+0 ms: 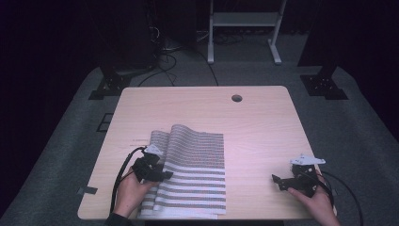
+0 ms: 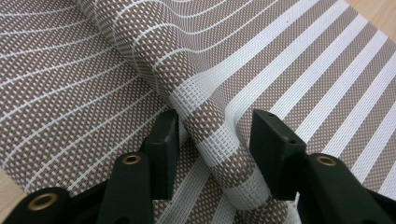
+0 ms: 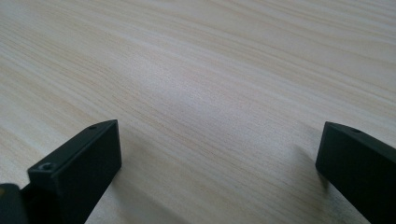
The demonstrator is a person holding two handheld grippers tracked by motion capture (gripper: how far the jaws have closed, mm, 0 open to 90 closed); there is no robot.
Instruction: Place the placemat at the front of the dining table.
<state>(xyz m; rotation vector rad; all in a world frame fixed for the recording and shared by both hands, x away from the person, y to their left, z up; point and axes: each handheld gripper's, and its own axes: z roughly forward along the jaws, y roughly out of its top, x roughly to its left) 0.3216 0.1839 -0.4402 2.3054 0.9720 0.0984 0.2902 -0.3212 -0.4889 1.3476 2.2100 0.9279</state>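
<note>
A brown-and-white striped woven mat [image 1: 197,162] lies on the light wood table [image 1: 263,127], near its front left. The mat's left part is turned up into a rounded fold [image 2: 210,126]. My left gripper [image 1: 164,175] lies low over the mat's left edge, held by a hand. In the left gripper view this gripper [image 2: 215,140] has one jaw on each side of the fold, close to it, and the fold is not squashed. My right gripper [image 1: 277,181] rests at the front right, held by the other hand. Its jaws [image 3: 219,149] stand wide over bare wood [image 3: 210,70].
A round cable hole [image 1: 236,98] sits near the table's far edge. A strip of dark tape [image 1: 88,190] marks the front left edge. Behind the table stand a white frame [image 1: 244,28], black stand bases [image 1: 324,84] and cables on grey carpet.
</note>
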